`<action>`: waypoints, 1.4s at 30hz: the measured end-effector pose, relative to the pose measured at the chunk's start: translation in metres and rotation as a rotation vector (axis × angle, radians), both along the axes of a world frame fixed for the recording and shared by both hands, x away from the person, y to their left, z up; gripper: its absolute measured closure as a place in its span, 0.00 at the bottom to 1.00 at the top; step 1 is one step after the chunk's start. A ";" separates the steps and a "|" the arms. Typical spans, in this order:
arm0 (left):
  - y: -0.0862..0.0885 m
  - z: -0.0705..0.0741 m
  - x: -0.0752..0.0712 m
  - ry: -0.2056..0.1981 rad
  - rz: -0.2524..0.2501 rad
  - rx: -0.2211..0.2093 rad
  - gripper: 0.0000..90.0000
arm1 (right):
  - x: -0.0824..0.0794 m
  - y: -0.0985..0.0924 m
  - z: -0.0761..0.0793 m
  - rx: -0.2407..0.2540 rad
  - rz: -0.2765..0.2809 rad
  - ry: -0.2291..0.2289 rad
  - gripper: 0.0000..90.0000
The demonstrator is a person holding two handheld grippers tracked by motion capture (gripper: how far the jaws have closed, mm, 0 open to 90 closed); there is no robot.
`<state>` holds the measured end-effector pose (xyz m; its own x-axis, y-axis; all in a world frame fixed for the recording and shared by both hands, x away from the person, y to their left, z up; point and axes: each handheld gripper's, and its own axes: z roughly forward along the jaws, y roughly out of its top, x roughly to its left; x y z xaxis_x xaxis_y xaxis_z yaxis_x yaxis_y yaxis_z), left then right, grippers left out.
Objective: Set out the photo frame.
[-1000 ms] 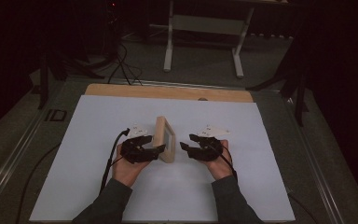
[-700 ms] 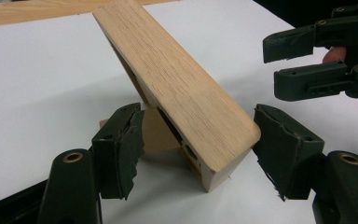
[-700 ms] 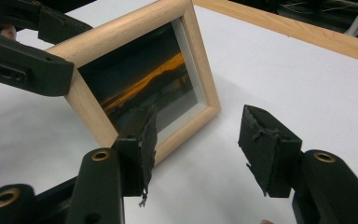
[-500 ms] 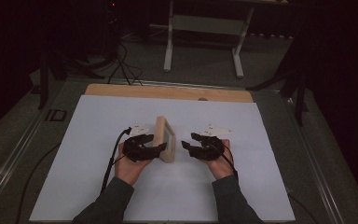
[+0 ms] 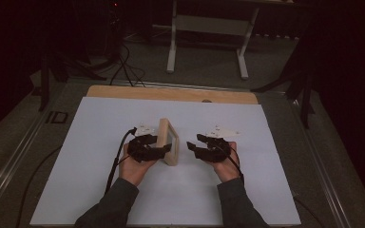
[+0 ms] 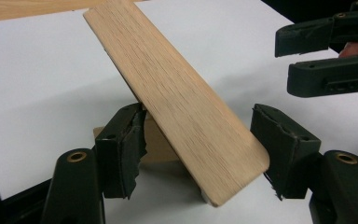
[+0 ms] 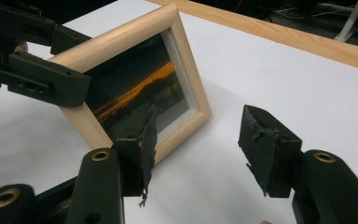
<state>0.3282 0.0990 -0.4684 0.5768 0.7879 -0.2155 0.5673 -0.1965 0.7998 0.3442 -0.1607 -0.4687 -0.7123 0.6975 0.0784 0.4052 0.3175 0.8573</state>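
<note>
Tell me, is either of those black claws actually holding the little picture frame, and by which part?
Neither grips it. The left gripper stands open around the wooden picture frame at its near end, its pads apart from the wood; the right gripper is open beside the frame's glass front.

Pale matt wooden frame [image 7: 135,88], glossy glass front

A table [image 5: 285,190] with a white top is carrying a wooden picture frame [image 5: 167,142], which is standing on edge near the centre. A bare wooden strip [image 5: 123,91] is running along the table's edge at twelve o'clock.
</note>
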 end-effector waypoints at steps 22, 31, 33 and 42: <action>-0.002 0.001 0.001 0.028 -0.011 0.014 0.54 | 0.001 -0.009 0.008 0.042 -0.016 -0.011 0.51; -0.005 0.003 -0.005 -0.010 -0.042 0.037 0.64 | 0.001 -0.014 0.012 0.078 -0.025 -0.012 0.49; -0.007 0.003 -0.007 -0.020 -0.055 0.041 0.66 | 0.001 -0.016 0.013 0.084 -0.027 -0.015 0.49; -0.011 0.002 -0.013 -0.056 -0.085 0.066 0.67 | 0.002 -0.017 0.019 0.107 -0.034 -0.027 0.49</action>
<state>0.3152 0.0880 -0.4666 0.6520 0.7469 -0.1303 0.5009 -0.2954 0.8135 0.3460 -0.1780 -0.4495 -0.6909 0.7103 0.1345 0.3905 0.2102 0.8963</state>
